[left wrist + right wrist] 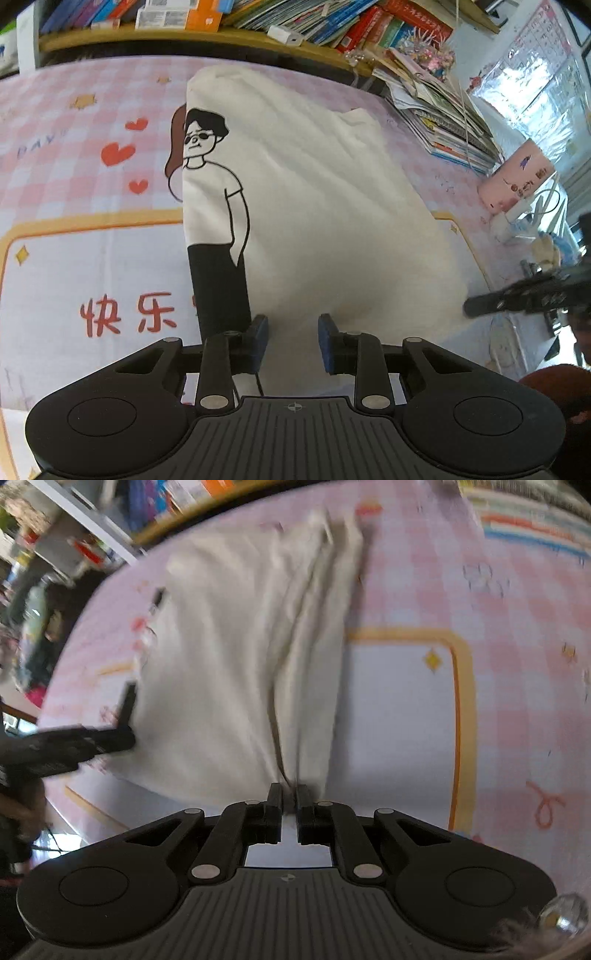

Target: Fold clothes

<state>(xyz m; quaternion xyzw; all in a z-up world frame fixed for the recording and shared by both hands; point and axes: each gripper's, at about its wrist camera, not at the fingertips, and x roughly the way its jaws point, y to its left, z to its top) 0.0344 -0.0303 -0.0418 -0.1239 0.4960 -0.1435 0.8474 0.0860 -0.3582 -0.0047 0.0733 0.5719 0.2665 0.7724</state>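
A pink checked bench cover [74, 122] carries a white T-shirt [314, 192], already folded lengthwise into a long strip that runs from 12 o'clock down to 6 o'clock in both views. The right tool [290, 794] has its fingers pinched together on the shirt's near edge, while the left tool [293, 332] sits over the hem with its fingers apart and nothing clamped. This looks like the start of the crosswise fold; next, the left tool likely needs to grip before both lift.
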